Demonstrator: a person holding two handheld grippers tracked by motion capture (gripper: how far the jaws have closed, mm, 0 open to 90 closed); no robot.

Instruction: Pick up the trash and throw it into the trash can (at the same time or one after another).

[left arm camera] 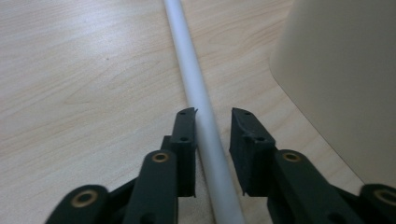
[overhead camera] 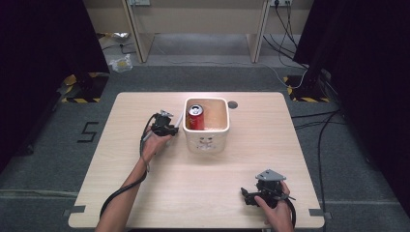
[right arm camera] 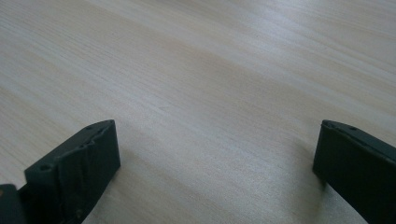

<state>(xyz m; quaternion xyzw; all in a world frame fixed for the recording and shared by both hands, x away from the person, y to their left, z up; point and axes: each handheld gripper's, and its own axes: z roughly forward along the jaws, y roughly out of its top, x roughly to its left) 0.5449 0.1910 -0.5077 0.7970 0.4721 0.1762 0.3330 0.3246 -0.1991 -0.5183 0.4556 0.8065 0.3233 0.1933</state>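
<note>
A thin white rod [left arm camera: 187, 65] lies flat on the wooden table, right beside the cream tub [left arm camera: 336, 79]. My left gripper [left arm camera: 214, 114] straddles the rod: one pad touches it, while a gap remains at the other pad. From above, the left gripper [overhead camera: 173, 126] sits at the left wall of the tub [overhead camera: 207, 141], with the rod [overhead camera: 179, 121] slanting along that wall. A red can [overhead camera: 196, 117] stands upright inside the tub. Near the front right of the table, my right gripper [overhead camera: 247, 195] rests. Its jaws [right arm camera: 217, 128] stand wide apart over bare wood.
A small round hole [overhead camera: 232, 104] marks the tabletop [overhead camera: 145, 193] just behind the tub on the right. Cables run over the floor to the right of the table. A desk stands farther back.
</note>
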